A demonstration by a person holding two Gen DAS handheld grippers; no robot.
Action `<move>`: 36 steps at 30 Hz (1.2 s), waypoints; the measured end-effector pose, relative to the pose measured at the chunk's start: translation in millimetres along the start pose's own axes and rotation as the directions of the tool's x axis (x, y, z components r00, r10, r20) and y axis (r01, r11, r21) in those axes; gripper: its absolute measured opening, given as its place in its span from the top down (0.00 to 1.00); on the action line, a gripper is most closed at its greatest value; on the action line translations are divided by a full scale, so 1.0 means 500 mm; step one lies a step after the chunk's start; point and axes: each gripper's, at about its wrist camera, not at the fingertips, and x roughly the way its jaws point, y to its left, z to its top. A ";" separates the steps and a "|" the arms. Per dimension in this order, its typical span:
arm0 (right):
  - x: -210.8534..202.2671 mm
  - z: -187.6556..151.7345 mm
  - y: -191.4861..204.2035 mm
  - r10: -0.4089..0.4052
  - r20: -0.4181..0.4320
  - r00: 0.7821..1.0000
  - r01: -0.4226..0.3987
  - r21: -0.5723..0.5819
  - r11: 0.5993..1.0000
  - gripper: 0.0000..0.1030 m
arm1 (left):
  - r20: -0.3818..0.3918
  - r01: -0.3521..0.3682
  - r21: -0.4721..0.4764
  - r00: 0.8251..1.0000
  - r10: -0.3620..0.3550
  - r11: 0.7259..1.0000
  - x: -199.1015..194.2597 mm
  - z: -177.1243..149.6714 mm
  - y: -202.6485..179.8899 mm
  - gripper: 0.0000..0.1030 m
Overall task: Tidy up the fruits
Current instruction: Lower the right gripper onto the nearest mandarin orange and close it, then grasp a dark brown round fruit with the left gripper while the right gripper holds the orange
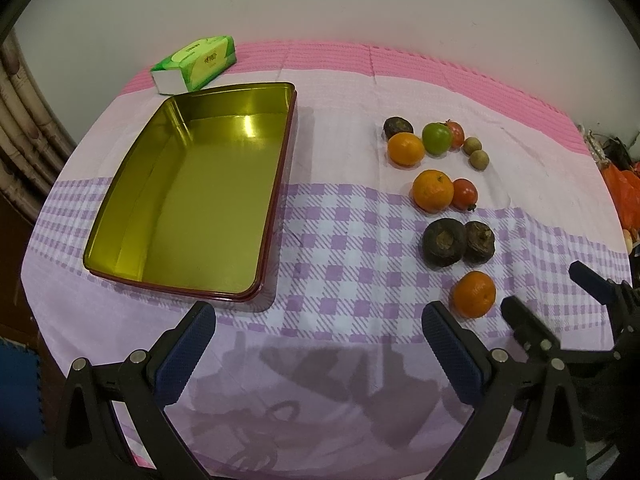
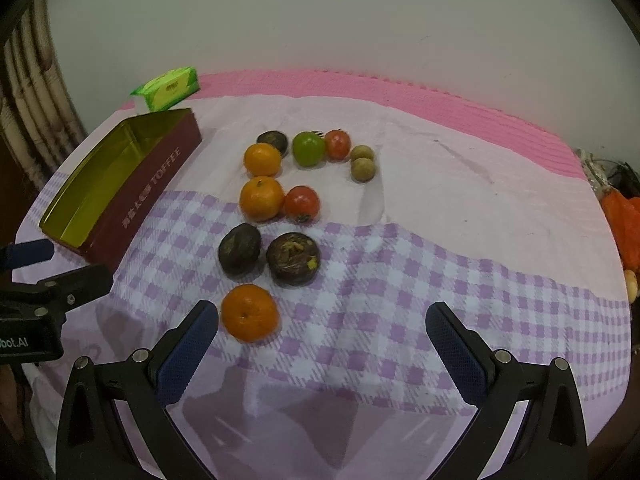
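- Right wrist view: right gripper point(image 2: 322, 336) hovering low over the checked cloth point(image 2: 400, 280), jaws wide apart and holding nothing; nearest orange point(image 2: 250, 312) just beside the left fingertip, not between the fingers.
- Left wrist view: left gripper point(image 1: 316, 340) likewise spread wide and empty, near the front edge of the gold tin point(image 1: 192, 184), which sits empty on the left of the table.
- Fruits all out on the cloth, well apart from the tin: two more oranges point(image 2: 262, 198), two red tomato-like fruits point(image 2: 302, 202), a green fruit point(image 2: 308, 148), three dark round fruits point(image 2: 293, 257), two small brown ones point(image 2: 363, 169).
- Probably the first pick: best to shift the right gripper leftward until the nearest orange sits centred between the pads.
- Worth lowering so the pads meet the widest part of the fruit, not the top.
- Advisable to close gently; round skin, likely to roll or squirt out under an off-centre squeeze.
- Better to lift clear of the dark fruits behind before crossing to the tin.
- Sensible to keep the left gripper out of the path.
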 end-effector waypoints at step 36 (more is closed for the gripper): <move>0.089 0.002 0.031 0.110 -0.148 0.983 -0.118 -0.045 0.992 0.62 | 0.002 0.040 0.091 0.999 -0.040 0.995 0.034 0.029 -0.030 0.01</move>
